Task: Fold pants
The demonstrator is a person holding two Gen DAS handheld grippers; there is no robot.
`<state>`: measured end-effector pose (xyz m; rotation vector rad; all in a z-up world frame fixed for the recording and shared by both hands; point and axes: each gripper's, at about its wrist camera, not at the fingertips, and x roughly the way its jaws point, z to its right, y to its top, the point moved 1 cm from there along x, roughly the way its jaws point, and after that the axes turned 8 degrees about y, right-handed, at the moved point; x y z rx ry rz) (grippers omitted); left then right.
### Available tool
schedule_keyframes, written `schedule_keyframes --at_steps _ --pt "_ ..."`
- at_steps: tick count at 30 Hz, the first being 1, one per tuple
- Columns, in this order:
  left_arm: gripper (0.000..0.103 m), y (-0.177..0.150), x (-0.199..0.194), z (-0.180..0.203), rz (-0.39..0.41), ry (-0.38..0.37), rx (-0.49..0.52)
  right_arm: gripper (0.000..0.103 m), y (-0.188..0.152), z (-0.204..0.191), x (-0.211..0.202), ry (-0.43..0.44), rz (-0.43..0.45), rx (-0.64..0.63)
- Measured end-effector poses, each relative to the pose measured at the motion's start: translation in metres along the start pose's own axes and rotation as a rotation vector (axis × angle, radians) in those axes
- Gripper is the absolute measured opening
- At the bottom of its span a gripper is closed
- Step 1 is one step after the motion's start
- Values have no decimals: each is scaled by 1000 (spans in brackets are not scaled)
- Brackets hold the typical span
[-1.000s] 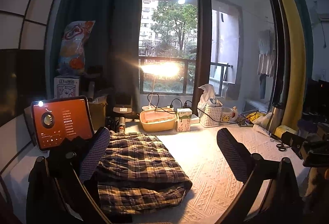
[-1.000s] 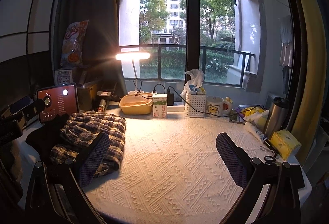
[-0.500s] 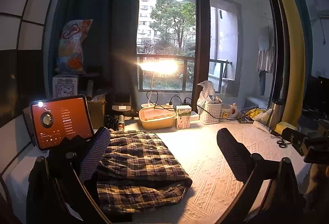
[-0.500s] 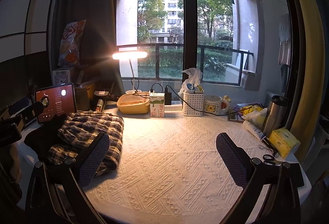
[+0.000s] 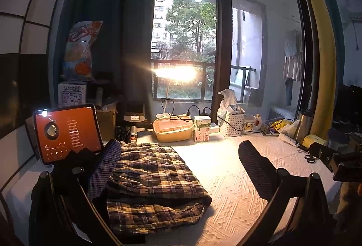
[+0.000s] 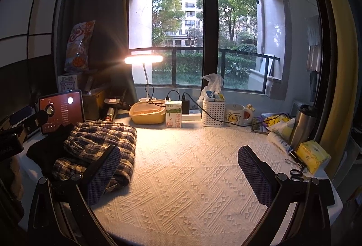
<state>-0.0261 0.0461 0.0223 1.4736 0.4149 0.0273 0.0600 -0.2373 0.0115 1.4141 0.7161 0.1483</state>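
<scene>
The plaid pants (image 5: 153, 180) lie folded in a thick stack at the left of the white textured table cover (image 5: 230, 180); they also show in the right wrist view (image 6: 101, 144), partly on a black garment (image 6: 47, 151). My left gripper (image 5: 178, 171) is open and empty, held above the near right part of the stack. My right gripper (image 6: 178, 176) is open and empty over the bare cover, to the right of the pants. The right gripper's body shows at the right edge of the left wrist view (image 5: 334, 157).
A lit tablet (image 5: 65, 133) stands behind the pants. Along the back are a desk lamp (image 6: 143, 59), yellow tub (image 6: 148, 113), milk carton (image 6: 173, 114), white basket (image 6: 212, 112) and mug (image 6: 235, 113). A steel flask (image 6: 301, 126), yellow packet (image 6: 313, 155) and scissors (image 6: 296, 174) sit right.
Both grippers have drifted slightly; the views shift a little. The pants have not moved, and both grippers stay open.
</scene>
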Motion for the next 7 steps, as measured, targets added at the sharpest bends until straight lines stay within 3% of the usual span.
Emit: schedule_keyframes --at_steps 7 --pt "103 -1 -2 2 8 6 -4 103 -1 -2 2 1 -9 -7"
